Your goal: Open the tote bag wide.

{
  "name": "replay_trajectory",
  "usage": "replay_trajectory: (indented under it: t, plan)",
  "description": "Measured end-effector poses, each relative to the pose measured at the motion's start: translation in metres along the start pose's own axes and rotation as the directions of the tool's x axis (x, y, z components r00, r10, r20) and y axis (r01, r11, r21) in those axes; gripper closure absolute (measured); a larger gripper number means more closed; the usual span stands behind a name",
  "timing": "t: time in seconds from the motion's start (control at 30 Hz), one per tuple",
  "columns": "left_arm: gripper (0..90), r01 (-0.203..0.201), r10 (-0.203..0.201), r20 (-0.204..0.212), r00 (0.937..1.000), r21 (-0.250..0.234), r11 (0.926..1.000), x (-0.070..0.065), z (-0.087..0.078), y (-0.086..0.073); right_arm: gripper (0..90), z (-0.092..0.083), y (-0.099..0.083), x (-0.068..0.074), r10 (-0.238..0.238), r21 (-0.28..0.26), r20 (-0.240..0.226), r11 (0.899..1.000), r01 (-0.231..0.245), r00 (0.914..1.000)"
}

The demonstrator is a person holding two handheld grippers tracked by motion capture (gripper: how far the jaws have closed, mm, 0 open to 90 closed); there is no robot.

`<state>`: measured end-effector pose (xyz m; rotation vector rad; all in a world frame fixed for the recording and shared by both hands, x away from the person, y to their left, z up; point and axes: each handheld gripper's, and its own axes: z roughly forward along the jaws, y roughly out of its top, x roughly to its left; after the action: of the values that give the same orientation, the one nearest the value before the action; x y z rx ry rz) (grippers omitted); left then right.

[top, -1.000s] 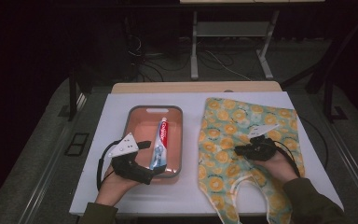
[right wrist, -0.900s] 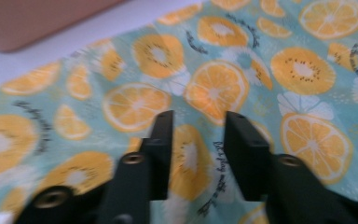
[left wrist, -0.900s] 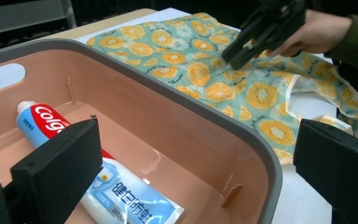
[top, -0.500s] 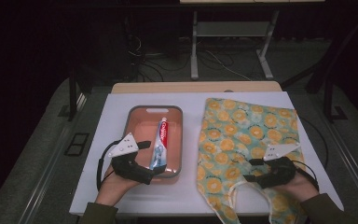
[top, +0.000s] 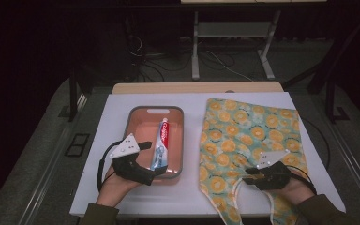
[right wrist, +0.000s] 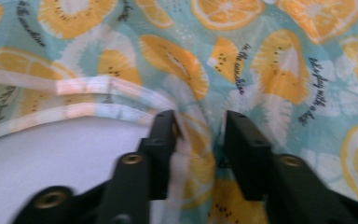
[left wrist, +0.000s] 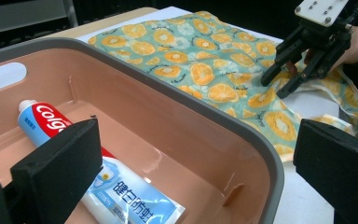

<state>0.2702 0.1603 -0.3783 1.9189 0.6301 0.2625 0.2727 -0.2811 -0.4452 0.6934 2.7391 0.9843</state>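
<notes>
At the left of the high view the left gripper rests at the near left corner of the pink tray, its jaws spread wide and gripping nothing; in the left gripper view one jaw stands inside the tray over the toothpaste tube and the other outside the grey rim, so they straddle the wall without pressing on it. The tube lies along the tray's long axis, cap toward the top of the frame, touching neither jaw. Moving right, the orange-print cloth lies flat on the white table, its length running from the upper middle of the frame down to the lower right, where it splits into two straps around a curved cut-out. The right gripper sits low at that cut-out, pointing toward the left of the frame, and its jaws have just been closing; in the right gripper view they are narrowed around the hemmed edge of the cloth, a fold of fabric between them, though a small gap shows and a firm pinch cannot be told. The cloth's edge thus lies directly at the right gripper's tips, while the left gripper is well apart from it, across the tray; the right hand is plainly the nearer one for lifting that edge
</notes>
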Motion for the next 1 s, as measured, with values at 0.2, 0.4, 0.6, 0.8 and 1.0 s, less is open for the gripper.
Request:
replay_trajectory:
  t: [0.2, 0.4, 0.6, 0.8, 1.0]
  plan:
    - [0.0, 0.0, 0.0, -0.001, 1.0, 0.001, 1.0, 0.0, 0.0, 0.0, 88.7, 0.001, 0.003, 0.003, -0.005, 0.009, -0.022, 1.0, 0.006, 0.9998]
    - [0.0, 0.001, -0.001, -0.001, 1.0, 0.001, 1.0, 0.0, 0.0, 0.0, 89.1, 0.0, 0.013, -0.002, 0.036, -0.031, -0.019, 0.999, -0.037, 0.9992]
    - [0.0, 0.002, -0.002, -0.002, 1.0, 0.001, 1.0, 0.0, 0.0, 0.0, 89.1, 0.004, 0.033, -0.016, 0.101, -0.098, 0.004, 0.99, -0.1, 0.9949]
    - [0.0, 0.002, -0.002, -0.001, 1.0, 0.003, 1.0, 0.001, 0.001, 0.0, 89.1, 0.022, 0.067, -0.036, 0.195, -0.143, 0.039, 0.972, -0.188, 0.98]
    - [0.0, 0.005, -0.005, 0.001, 1.0, 0.003, 1.0, 0.001, 0.0, 0.001, 89.0, 0.034, 0.087, -0.052, 0.27, -0.173, 0.092, 0.952, -0.252, 0.9583]
